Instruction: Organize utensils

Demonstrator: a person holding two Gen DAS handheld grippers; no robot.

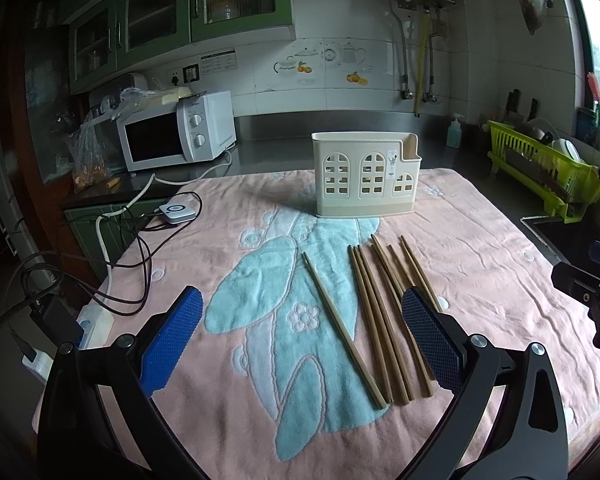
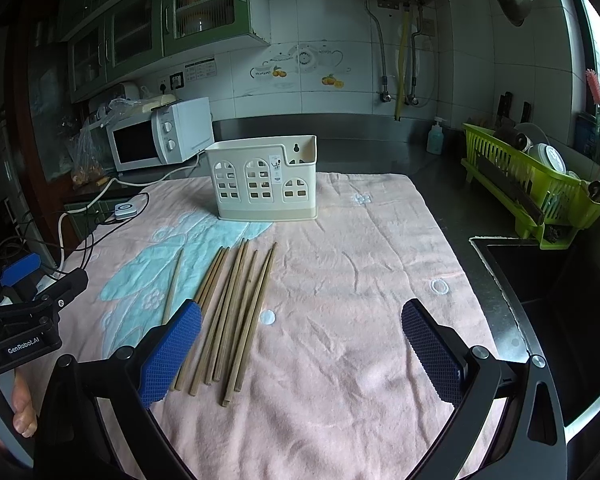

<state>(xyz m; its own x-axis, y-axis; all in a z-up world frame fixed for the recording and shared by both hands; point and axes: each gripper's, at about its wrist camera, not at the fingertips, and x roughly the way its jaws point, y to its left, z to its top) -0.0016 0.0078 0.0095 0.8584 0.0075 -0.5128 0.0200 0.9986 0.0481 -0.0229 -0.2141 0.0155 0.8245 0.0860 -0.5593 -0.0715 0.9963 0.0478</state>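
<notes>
Several brown wooden chopsticks (image 1: 384, 320) (image 2: 232, 320) lie side by side on a pink towel (image 1: 480, 248) (image 2: 360, 288), one of them (image 1: 342, 326) (image 2: 173, 286) a little apart on the left. Behind them stands a cream utensil holder (image 1: 366, 174) (image 2: 265, 180) with arched cut-outs, upright, nothing visible in it. My left gripper (image 1: 300, 340) hovers open above the near ends of the chopsticks, holding nothing. My right gripper (image 2: 300, 348) is open too, over bare towel just right of the chopsticks. Each gripper shows at the edge of the other's view.
A white microwave (image 1: 172, 134) (image 2: 160, 136), cables and a power strip (image 1: 96, 320) lie to the left. A green dish rack (image 1: 548, 168) (image 2: 532, 180) and a dark sink (image 2: 560, 280) are on the right. A soap bottle (image 2: 435, 136) stands at the back.
</notes>
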